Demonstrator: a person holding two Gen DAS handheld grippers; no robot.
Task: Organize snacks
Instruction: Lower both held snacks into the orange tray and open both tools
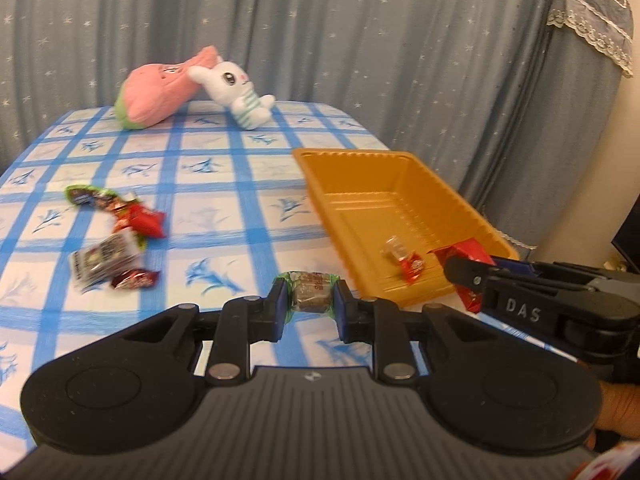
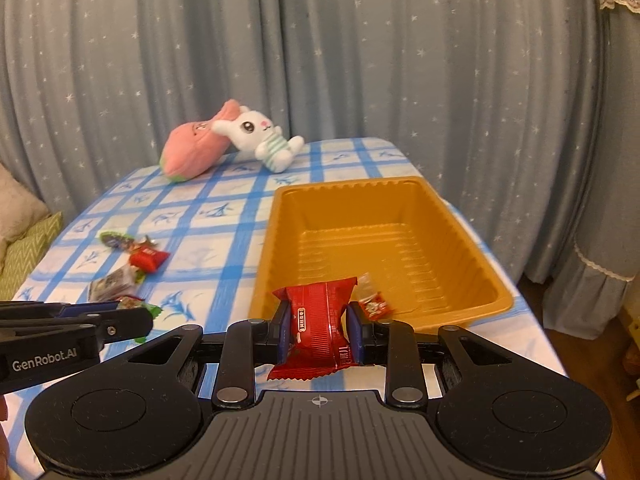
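1. Red packet [image 2: 316,320] pinched upright in right gripper [image 2: 317,330], at near rim of orange tray [image 2: 472,240]; best carried further over the floor before letting go.
2. Brown, green-ended candy [image 1: 312,290] clamped in left gripper [image 1: 310,300], short of the tray; to follow after.
3. Glossy, crinkled wrappers; one small red candy [image 2: 374,306] inside already, loose snacks [image 1: 116,240] left on checked cloth [image 1: 224,200].

Loose snack pile [image 1: 114,240] blurred, wrapper print (perhaps branding) unreadable.
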